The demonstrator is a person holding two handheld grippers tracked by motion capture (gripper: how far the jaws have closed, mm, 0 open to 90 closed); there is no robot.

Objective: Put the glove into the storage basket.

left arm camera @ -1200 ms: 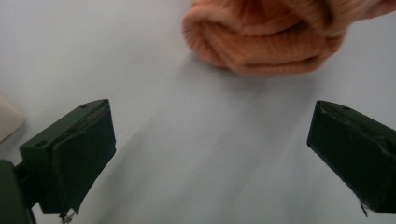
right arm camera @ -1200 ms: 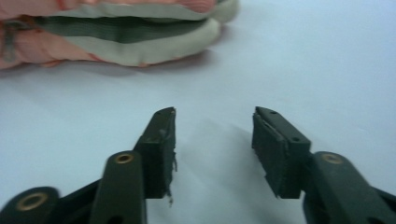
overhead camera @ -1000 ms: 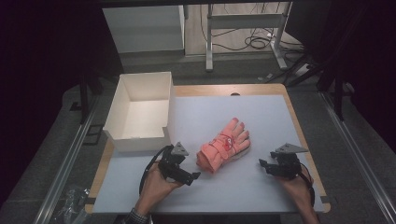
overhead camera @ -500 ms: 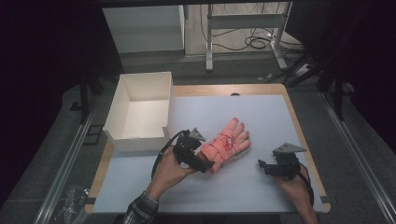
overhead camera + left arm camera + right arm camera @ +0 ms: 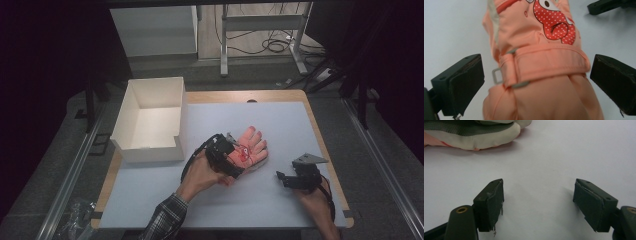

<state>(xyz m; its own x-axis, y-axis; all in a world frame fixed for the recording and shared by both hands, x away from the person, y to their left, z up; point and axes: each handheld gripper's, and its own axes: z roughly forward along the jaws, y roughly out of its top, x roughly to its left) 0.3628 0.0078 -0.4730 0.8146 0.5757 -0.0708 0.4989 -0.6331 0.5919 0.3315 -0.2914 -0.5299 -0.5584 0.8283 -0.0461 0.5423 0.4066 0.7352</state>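
A peach-pink glove (image 5: 253,145) with a red dotted cartoon patch lies back-up in the middle of the pale table mat (image 5: 285,117), fingers pointing away. My left gripper (image 5: 233,161) is at its cuff end. In the left gripper view the glove (image 5: 541,62) lies between the two open jaws at its wrist strap, with a gap on each side. My right gripper (image 5: 281,179) rests open on the mat to the right of the glove, nothing between its jaws (image 5: 539,200). The glove's cream and grey palm edge (image 5: 474,135) lies ahead of it to the left.
An open white cardboard box (image 5: 150,120) stands at the table's left side, next to the left hand. The right gripper's jaw tips (image 5: 609,5) are at the top right of the left gripper view. Dark floor, cables and table legs lie beyond the far edge.
My left gripper has moved forward and to the right, from the bare mat onto the glove's cuff. The right gripper has stayed put.
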